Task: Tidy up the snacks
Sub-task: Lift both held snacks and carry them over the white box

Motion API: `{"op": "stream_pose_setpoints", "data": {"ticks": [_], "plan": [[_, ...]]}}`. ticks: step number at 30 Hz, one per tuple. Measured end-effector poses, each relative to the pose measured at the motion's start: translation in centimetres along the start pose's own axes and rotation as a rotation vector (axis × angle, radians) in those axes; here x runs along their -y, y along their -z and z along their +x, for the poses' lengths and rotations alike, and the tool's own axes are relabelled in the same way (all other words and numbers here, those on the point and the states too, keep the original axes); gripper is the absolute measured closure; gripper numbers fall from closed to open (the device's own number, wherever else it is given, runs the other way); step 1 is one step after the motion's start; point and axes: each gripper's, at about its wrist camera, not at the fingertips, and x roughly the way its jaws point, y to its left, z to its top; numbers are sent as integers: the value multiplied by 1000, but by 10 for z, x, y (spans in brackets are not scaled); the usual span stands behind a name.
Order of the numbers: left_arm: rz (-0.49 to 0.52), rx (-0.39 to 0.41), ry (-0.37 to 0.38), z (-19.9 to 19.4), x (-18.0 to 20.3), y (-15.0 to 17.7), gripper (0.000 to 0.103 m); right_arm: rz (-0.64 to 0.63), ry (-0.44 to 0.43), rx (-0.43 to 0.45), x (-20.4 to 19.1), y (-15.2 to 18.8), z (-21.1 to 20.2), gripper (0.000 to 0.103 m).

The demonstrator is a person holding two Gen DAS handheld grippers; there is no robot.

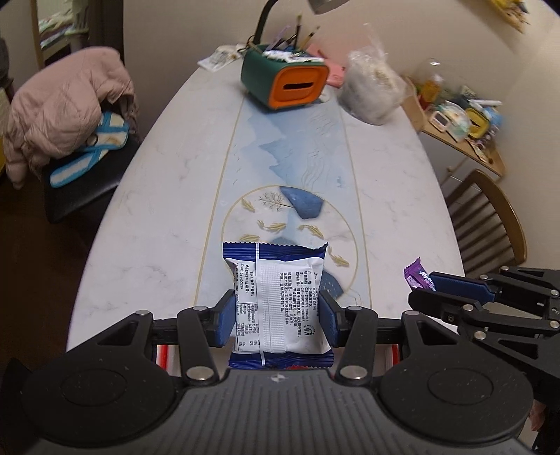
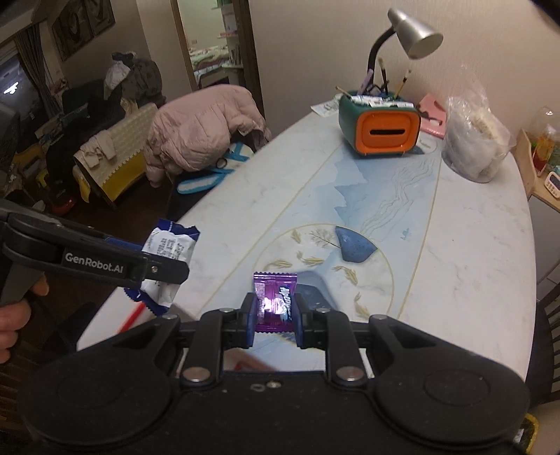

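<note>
My left gripper (image 1: 276,316) is shut on a blue and white snack packet (image 1: 280,297), held flat above the near end of the marble table (image 1: 147,224). The packet also shows in the right wrist view (image 2: 171,252), gripped at the left. My right gripper (image 2: 273,315) is shut on a small purple candy (image 2: 274,299) above the table's near edge. The candy shows in the left wrist view (image 1: 416,276) at the right, sticking out of the right gripper's fingers (image 1: 455,285).
A green and orange desk organizer (image 1: 285,82) with brushes, a desk lamp (image 2: 413,31) and a clear plastic bag (image 1: 372,87) stand at the table's far end. A chair with a pink jacket (image 1: 66,112) is at the left, a wooden chair (image 1: 490,224) at the right.
</note>
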Motion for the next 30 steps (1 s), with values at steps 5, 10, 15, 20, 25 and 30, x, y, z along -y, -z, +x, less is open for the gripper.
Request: {"op": "stream_pose_setpoints", "data": {"ticks": [5,10,15,20,25,30], "plan": [[52,8,2,-36,1,19,55,-2,-10,40,-27,12,-34,85],[97,18,11,-70,-1,37,55,9,-31,61,-50,29,-60,84],[133,8,12,-91,-5,57,54,23,-56,62,-65,44,-73,84],[164,-29,13,-94,-7,82,54,42,-74,54,-75,61,-77,84],[196,-79,11,-74,-5,111,55,71,-76,27,-83,82,-65,84],[202,-120,0,-41,-7,137,54,116,-60,-14,-85,109,-41,84]]}}
